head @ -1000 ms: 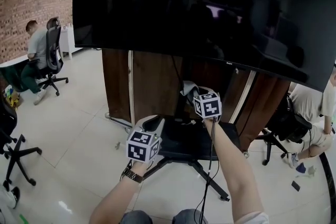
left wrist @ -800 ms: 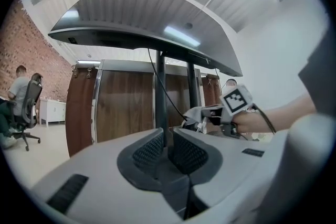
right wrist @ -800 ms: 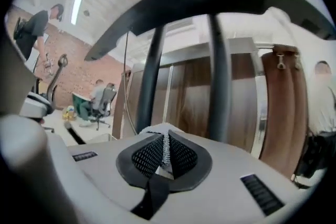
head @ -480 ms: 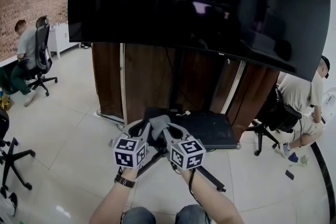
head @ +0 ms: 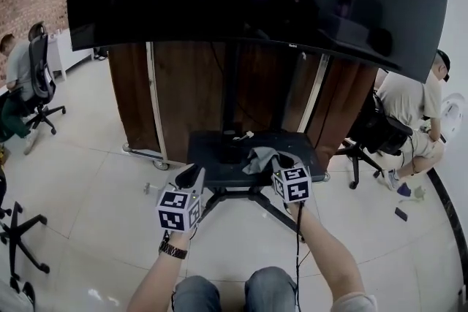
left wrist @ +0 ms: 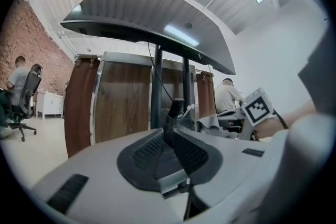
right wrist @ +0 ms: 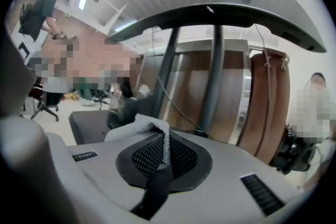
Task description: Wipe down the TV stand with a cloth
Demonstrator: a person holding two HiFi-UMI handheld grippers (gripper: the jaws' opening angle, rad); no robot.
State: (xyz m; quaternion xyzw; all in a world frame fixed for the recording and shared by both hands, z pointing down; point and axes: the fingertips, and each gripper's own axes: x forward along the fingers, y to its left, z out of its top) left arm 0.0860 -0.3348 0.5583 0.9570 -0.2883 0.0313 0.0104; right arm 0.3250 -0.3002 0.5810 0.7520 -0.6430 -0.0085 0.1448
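A large dark TV (head: 248, 4) sits on a black post (head: 231, 99) over the stand's black base plate (head: 212, 150). My right gripper (head: 274, 161) is shut on a grey cloth (head: 259, 158), which lies bunched on the right part of the base plate. In the right gripper view the cloth (right wrist: 137, 127) is pinched between the jaws (right wrist: 165, 147). My left gripper (head: 191, 176) hovers at the plate's front left corner, jaws together and empty. The left gripper view shows its jaws (left wrist: 167, 136) pointing at the post (left wrist: 156, 86), with the cloth (left wrist: 210, 122) off to the right.
Brown wooden panels (head: 183, 91) stand behind the stand. Black stand legs (head: 281, 214) splay over the tiled floor. A seated person (head: 409, 106) and an office chair (head: 369, 135) are at right; another chair (head: 40, 84) is at far left. A cable (head: 298, 245) hangs along my right arm.
The right gripper came down from the post, met the left gripper in front, then carried the cloth onto the right of the base plate. The left gripper stayed at the left front.
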